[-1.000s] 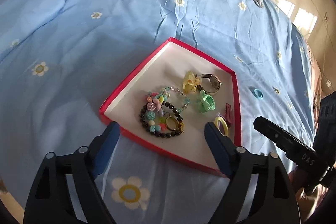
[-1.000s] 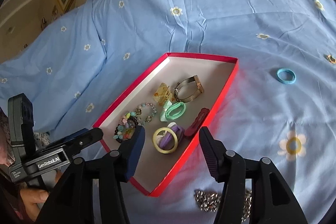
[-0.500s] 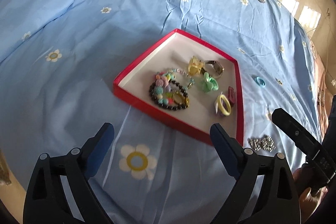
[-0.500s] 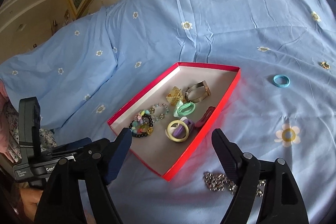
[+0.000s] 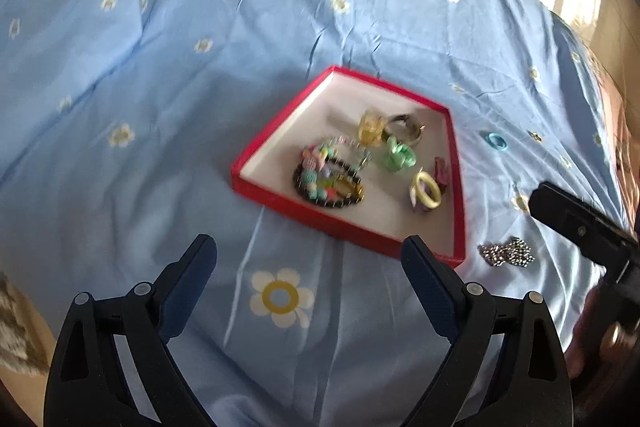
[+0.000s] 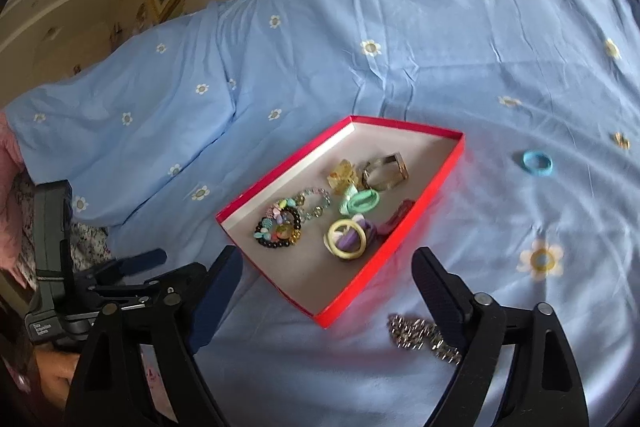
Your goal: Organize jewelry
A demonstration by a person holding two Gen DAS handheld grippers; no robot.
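I hold both grippers above the blue bedsheet (image 6: pixel 460 39), near side of the red tray (image 6: pixel 436 183): left gripper (image 5: pixel 308 263) wide apart and empty, right gripper (image 6: pixel 326 273) likewise wide, nothing between its fingers. Inside the tray lie a beaded bracelet (image 6: pixel 278 229), yellow ring (image 6: pixel 347 239), green clip (image 6: pixel 360 202), amber clip (image 6: pixel 342 173) and metal bangle (image 6: pixel 385 171). Outside the tray: silver chain (image 6: pixel 422 335) just off its near corner, blue ring (image 6: pixel 537 163) well to its right
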